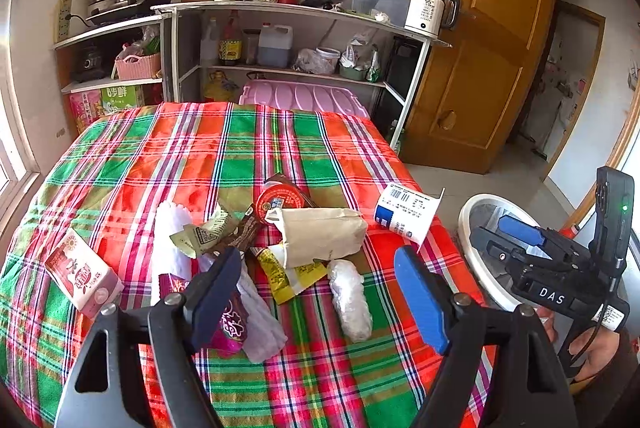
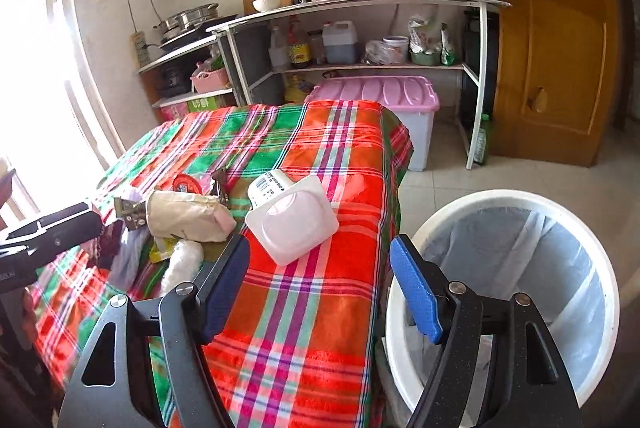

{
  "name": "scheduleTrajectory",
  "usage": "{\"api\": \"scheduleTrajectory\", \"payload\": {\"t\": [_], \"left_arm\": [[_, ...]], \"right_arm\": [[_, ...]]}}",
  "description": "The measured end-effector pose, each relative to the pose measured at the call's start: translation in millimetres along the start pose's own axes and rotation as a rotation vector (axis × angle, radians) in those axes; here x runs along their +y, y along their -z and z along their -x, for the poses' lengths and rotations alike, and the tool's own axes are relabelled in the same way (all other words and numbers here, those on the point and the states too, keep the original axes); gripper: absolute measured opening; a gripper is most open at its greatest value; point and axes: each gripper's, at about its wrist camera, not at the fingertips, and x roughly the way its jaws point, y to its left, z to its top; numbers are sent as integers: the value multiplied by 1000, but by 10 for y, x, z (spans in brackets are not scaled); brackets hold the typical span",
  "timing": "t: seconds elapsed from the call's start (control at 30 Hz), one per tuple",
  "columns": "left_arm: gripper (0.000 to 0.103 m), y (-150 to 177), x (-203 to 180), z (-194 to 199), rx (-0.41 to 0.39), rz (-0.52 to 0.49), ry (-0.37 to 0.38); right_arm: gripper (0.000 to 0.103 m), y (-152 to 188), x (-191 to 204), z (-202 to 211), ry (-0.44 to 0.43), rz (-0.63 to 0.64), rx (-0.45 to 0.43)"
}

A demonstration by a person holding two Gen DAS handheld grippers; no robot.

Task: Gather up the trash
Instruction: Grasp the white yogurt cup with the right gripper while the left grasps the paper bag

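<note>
Trash lies on a plaid-covered table (image 1: 280, 131): a white yogurt cup (image 1: 404, 214) on its side near the right edge, a beige paper bag (image 1: 320, 236), a red-lidded tub (image 1: 280, 199), a yellow wrapper (image 1: 280, 276), a crumpled clear plastic wad (image 1: 352, 300), a pink milk carton (image 1: 82, 274), a white cloth (image 1: 172, 240). My left gripper (image 1: 316, 300) is open and empty, just above the wrappers. My right gripper (image 2: 320, 288) is open and empty, over the table's edge, between the cup (image 2: 292, 224) and a white trash bin (image 2: 600, 268).
The bin (image 1: 466, 224) stands on the floor right of the table, lined with a clear bag. A pink-lidded storage box (image 2: 376, 91) and metal shelves (image 2: 360, 3) with kitchenware stand behind the table. A wooden door (image 2: 552, 47) is at the right.
</note>
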Motion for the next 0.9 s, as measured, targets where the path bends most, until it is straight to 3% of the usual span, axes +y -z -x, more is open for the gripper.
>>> {"api": "scheduleTrajectory", "payload": {"t": [0.43,0.67,0.77,0.9], "left_arm": [[82,-234,-21,-408,51,-72,-1],[83,-274,-51,-640,90,-135,-16],[83,-251,-57,-732,129,-136,22],[83,-201,-59,-796,148,-164,16]], "right_arm": [[74,-201,206,-414,-46,154,-55],[74,-260,148,-666,-85,160,1],[74,-263,153,-731,-117,170,17],[74,-250,189,-791,-129,187,40]]}}
